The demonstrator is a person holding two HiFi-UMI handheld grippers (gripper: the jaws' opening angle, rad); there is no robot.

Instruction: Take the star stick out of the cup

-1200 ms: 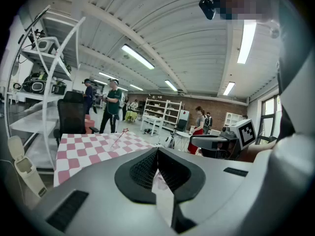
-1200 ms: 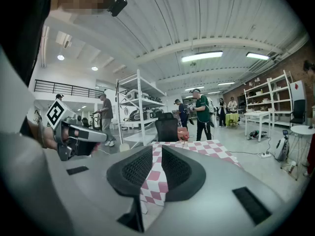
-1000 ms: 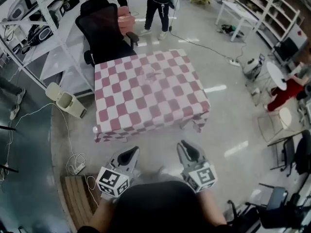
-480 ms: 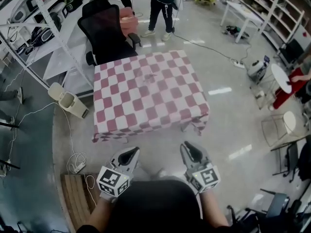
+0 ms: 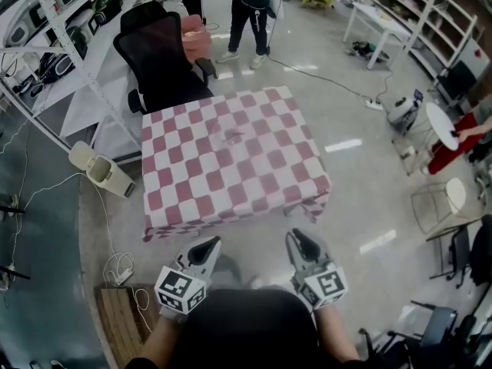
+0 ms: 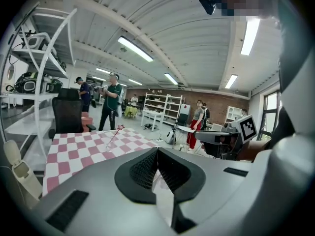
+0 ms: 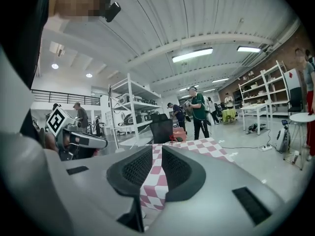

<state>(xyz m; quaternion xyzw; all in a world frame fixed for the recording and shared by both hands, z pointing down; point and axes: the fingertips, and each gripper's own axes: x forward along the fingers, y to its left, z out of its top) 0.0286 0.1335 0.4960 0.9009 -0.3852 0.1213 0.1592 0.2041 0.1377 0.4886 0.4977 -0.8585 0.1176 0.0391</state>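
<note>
A thin pink star stick (image 5: pixel 233 135) stands tilted in a small clear cup at the middle of the red-and-white checkered table (image 5: pixel 192 198); the cup itself is hard to make out. In the left gripper view the star stick (image 6: pixel 114 135) rises from the cloth far ahead. Both grippers hang low in front of me, well short of the table and holding nothing. The left gripper (image 5: pixel 204 246) has its jaw tips together. A narrow gap shows between the jaws of the right gripper (image 5: pixel 300 241).
A black office chair (image 5: pixel 161 52) stands at the table's far left corner. Two people (image 5: pixel 250 6) stand beyond it. A white bin (image 5: pixel 96 167) and floor cables lie left of the table, and a wooden pallet (image 5: pixel 127 321) lies by my left side. Shelving lines both sides.
The table has drifted slightly lower and left in the head view as I shift. Both grippers keep their places and their jaw positions.
</note>
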